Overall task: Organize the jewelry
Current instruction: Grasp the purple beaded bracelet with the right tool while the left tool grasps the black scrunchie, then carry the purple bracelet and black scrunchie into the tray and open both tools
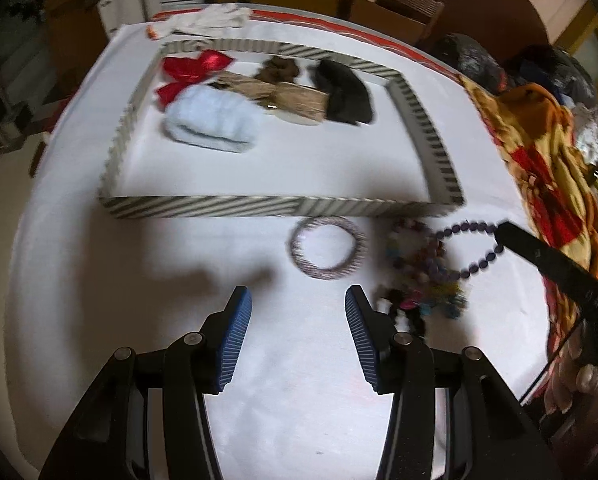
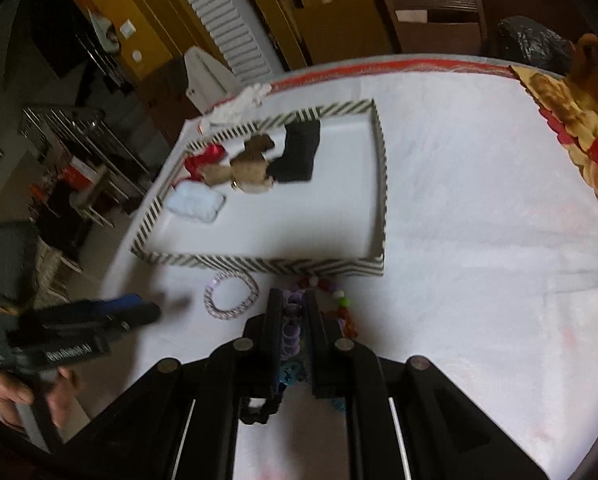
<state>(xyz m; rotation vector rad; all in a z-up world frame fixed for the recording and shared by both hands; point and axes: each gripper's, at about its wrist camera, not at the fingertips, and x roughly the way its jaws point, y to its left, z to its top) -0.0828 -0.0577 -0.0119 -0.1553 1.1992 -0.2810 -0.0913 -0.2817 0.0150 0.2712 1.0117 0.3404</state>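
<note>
Ribbed blue pads line the two black fingers of the left gripper (image 1: pixel 298 312), whose jaws stand released, wide apart, over bare white cloth with nothing between them. Just ahead of its right finger lies a round bangle (image 1: pixel 326 249), a speckled purple-and-white ring lying flat on the counter (image 1: pixel 179 264), which is covered in a soft, slightly fuzzy white sheet. Beside the bangle, to the right, sits a tangled heap of beaded jewelry (image 1: pixel 419 276) in mixed colours: pink, turquoise, black and purple pieces, blurred together.

From that heap a strand of round, dark purple beads (image 1: pixel 465 232) rises in a loop to the tip of the right gripper (image 2: pixel 292 300). In the right wrist view its narrow black jaws are clenched on the purple strand (image 2: pixel 292 320), with white, green and red beads showing just beyond the tips.

Behind the jewelry stands a shallow rectangular tray (image 1: pixel 267 205) with low walls in diagonal black-and-white stripes and a plain white floor. At its far end lie a glossy red bow (image 1: pixel 187 74), a pale blue fluffy bundle (image 1: pixel 213 124), a tan woven piece (image 1: pixel 287 98) and a dark furry item (image 1: pixel 345 94). A patterned orange, yellow and red blanket (image 1: pixel 547 152) is draped along the right edge.
</note>
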